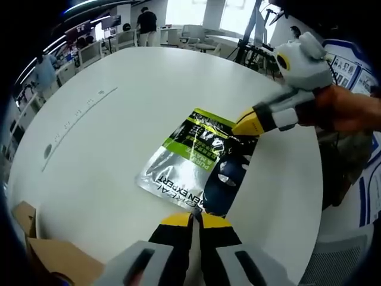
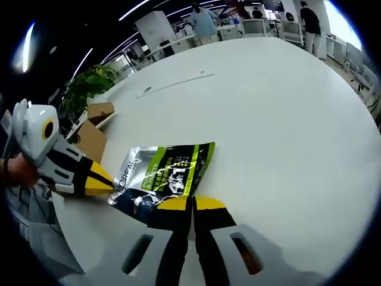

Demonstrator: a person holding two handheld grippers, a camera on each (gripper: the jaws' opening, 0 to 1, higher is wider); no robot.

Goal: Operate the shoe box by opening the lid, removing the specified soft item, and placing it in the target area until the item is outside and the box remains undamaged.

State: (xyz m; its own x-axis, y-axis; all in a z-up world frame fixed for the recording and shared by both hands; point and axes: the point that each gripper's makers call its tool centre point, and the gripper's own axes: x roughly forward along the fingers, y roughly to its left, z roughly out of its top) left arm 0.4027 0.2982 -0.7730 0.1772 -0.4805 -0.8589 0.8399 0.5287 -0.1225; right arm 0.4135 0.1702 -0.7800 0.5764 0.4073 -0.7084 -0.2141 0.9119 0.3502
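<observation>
Office desks, monitors and a few standing people ring a large round white table, whose top is mostly bare and wide open toward the far side in both views. On it, close to the near curved edge, lies the flat silver, green and dark-blue foil pouch with printed lettering, fully outside any box and resting flat on the tabletop. Its green end points toward the right gripper in the left gripper view, and its silver end reaches toward the left gripper.

Yellow-tipped left gripper sits at the pouch's lower edge with its jaws pressed together; whether they pinch the foil cannot be told. Seen from the right gripper view, its yellow tip touches the pouch's silver corner. Yellow-tipped right gripper meets the pouch's dark-blue edge, jaws likewise closed tight, grip on the foil unclear. A hand holds it from the table's rim side.

Brown cardboard box flaps sit at the table's edge beside the left gripper, well apart from the pouch. A leafy green plant stands beyond the table's edge.
</observation>
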